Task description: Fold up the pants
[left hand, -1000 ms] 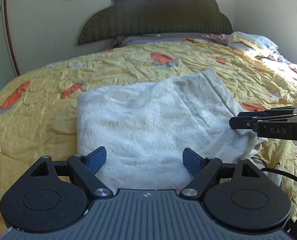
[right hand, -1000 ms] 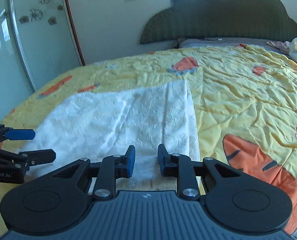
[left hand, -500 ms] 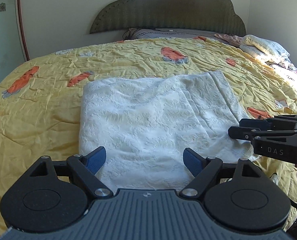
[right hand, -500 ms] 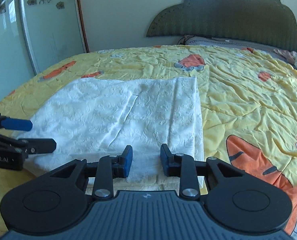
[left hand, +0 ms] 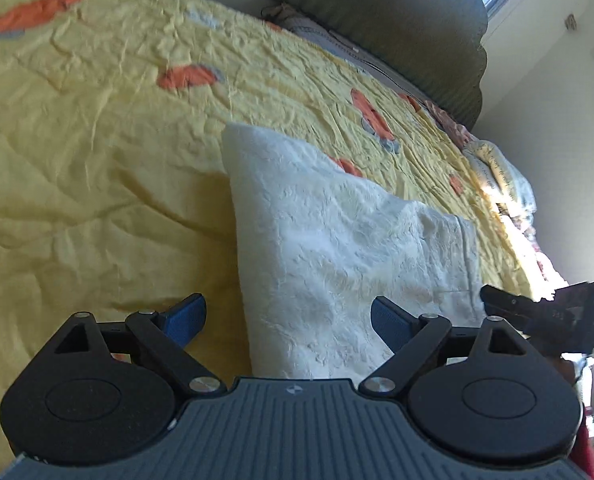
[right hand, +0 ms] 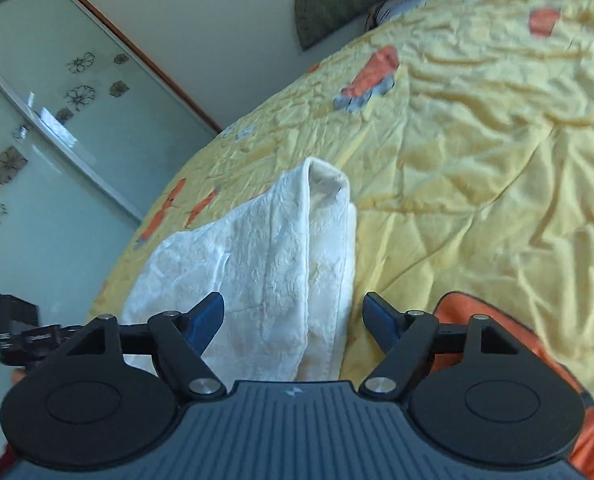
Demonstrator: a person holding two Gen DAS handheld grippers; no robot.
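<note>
The white textured pants (left hand: 337, 240) lie folded flat on the yellow bedspread (left hand: 97, 160). My left gripper (left hand: 287, 316) is open, tilted, with its jaws straddling the pants' near left edge. My right gripper (right hand: 293, 316) is open, its jaws either side of the pants' (right hand: 265, 260) near right edge, where the folded layers show. Each gripper shows at the edge of the other's view: the right one (left hand: 545, 316) and the left one (right hand: 17, 332). Neither holds cloth.
A dark green headboard (left hand: 377, 12) and pillows (left hand: 497, 168) are at the far end of the bed. A glass wardrobe door with flower prints (right hand: 57, 120) stands left of the bed. Orange carrot prints dot the bedspread (right hand: 497, 160).
Both grippers have tilted and moved down close to the pants' near edge. The right gripper has opened wide; the left has stayed open.
</note>
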